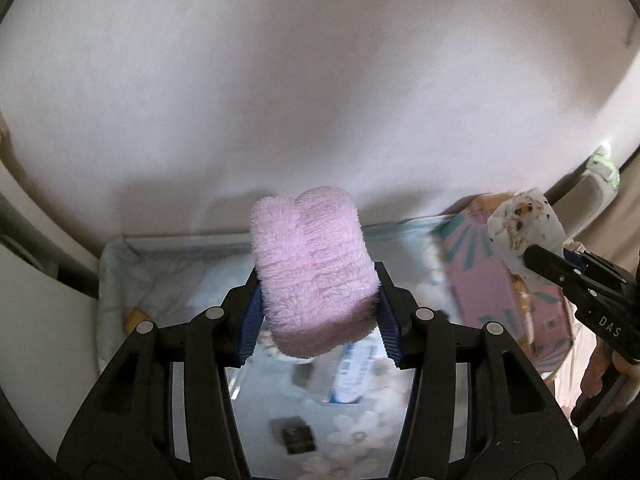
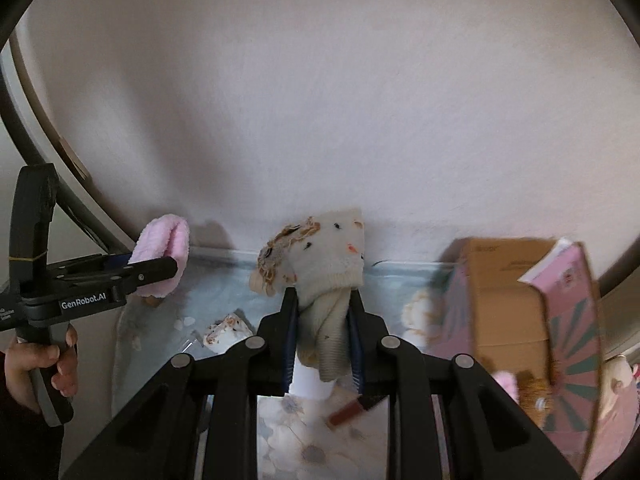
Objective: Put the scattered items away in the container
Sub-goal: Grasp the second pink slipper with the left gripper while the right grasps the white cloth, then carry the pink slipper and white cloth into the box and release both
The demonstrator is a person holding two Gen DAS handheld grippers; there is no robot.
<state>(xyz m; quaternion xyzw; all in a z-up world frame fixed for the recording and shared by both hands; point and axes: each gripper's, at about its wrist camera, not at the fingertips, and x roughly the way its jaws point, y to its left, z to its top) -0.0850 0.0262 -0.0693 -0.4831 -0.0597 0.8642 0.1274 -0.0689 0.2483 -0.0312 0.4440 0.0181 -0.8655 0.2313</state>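
Observation:
My left gripper (image 1: 318, 282) is shut on a fluffy pink sock (image 1: 312, 264), held up above the table with the blue pads pressing its sides. My right gripper (image 2: 323, 300) is shut on a white sock with brown embroidery (image 2: 320, 256), which stands up out of the fingers. An open cardboard box with a pink printed outside (image 2: 504, 292) stands at the right against the wall. In the left wrist view the right gripper (image 1: 534, 258) with its white sock (image 1: 524, 220) hovers in front of the box (image 1: 476, 276). In the right wrist view the left gripper (image 2: 160, 268) holds the pink sock (image 2: 162, 240) at the left.
A table with a light-blue floral cloth (image 1: 200, 276) meets a white wall. On it lie another small white sock (image 2: 224, 330), a reddish-brown stick (image 2: 348, 414), a blue-and-white packet (image 1: 352, 372) and dark small items (image 1: 296, 434). A person's hand (image 2: 36, 364) grips the left handle.

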